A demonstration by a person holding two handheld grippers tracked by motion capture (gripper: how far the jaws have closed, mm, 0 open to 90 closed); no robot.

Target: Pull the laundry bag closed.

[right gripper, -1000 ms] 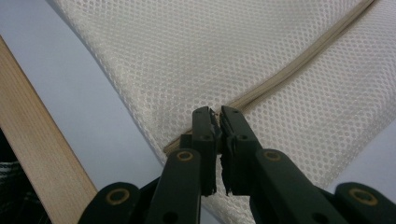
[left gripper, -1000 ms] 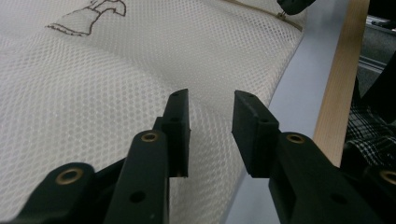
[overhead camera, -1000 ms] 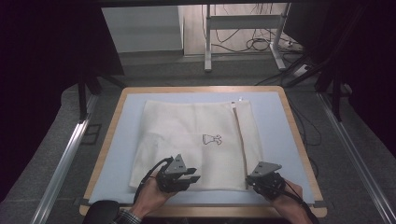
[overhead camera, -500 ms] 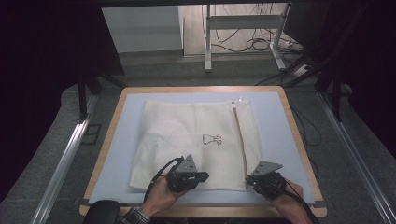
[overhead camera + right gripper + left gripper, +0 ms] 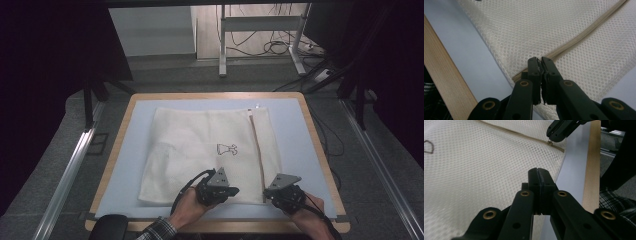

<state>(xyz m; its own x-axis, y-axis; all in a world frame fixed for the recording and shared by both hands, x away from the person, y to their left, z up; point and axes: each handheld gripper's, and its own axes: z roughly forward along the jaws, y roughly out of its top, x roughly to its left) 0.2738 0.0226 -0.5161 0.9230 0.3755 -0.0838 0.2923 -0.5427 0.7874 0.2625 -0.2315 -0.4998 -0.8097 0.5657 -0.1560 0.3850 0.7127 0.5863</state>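
In the left gripper view, the left gripper (image 5: 539, 171) has its jaws pressed flat together with nothing visible between them, hovering low over the cream mesh bag (image 5: 210, 145). In the right gripper view, the right gripper (image 5: 540, 61) is nearly closed over the near end of the bag's zipper (image 5: 584, 35); it seems to pinch the small zipper pull (image 5: 550, 142), though the jaws hide the contact. The bag lies flat at the centre of the high view on the pale blue tabletop (image 5: 300, 130), a small black print (image 5: 226, 149) at its middle. Both hands sit at the lower edge, forearms cut off by the frame.
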